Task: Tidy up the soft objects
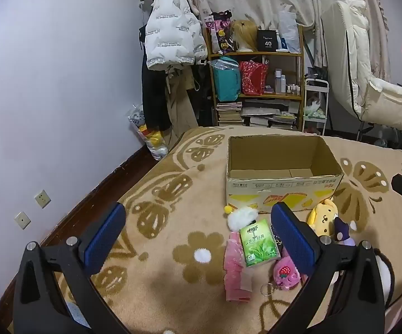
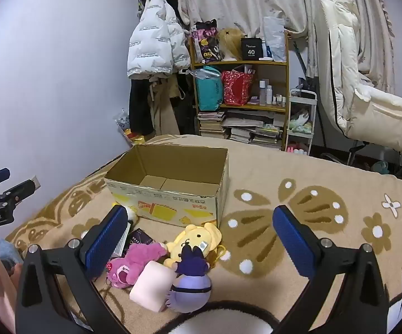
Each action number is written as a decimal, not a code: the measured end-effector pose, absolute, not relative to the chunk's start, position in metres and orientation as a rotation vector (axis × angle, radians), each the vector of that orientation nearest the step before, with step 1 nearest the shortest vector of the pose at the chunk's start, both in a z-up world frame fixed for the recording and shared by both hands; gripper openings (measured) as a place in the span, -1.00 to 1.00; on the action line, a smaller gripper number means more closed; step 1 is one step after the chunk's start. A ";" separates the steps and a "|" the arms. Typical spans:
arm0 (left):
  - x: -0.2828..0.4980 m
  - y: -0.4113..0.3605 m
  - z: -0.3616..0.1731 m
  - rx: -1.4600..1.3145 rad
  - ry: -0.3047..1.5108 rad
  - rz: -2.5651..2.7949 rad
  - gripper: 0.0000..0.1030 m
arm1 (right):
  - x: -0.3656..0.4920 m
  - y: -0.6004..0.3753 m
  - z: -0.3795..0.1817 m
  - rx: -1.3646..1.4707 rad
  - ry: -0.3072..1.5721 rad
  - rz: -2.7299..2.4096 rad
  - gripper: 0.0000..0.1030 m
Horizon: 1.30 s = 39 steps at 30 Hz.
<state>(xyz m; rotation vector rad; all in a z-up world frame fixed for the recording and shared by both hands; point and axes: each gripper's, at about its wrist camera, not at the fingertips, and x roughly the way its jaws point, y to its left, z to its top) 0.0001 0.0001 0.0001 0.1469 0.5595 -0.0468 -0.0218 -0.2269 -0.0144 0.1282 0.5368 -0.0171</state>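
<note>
The left claw's finger (image 1: pixel 293 236) hides part of the dark booklet (image 1: pixel 276 236) beside the tissue pack (image 1: pixel 259 243)

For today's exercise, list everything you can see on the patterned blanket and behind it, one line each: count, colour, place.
Open cardboard box: one, brown, mid-blanket, nothing visible inside.
Yellow plush dog: one, before the box.
Purple round plush: one, nearest the camera.
Pink plush bear: one, left of the dog.
Pale pink soft block: one, beside the purple plush.
Green tissue pack: one, left group.
White fluffy toy: one, by the box.
Wooden shelf: one, at the back.
Left gripper: open.
Right gripper: open.
</note>
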 end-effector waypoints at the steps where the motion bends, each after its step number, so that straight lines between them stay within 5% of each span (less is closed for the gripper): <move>1: 0.000 0.000 0.000 0.148 0.554 -0.043 1.00 | -0.022 -0.227 -0.014 0.127 0.541 -0.018 1.00; 39: -0.002 -0.002 -0.004 0.148 0.558 -0.044 1.00 | -0.021 -0.227 -0.015 0.125 0.541 -0.020 1.00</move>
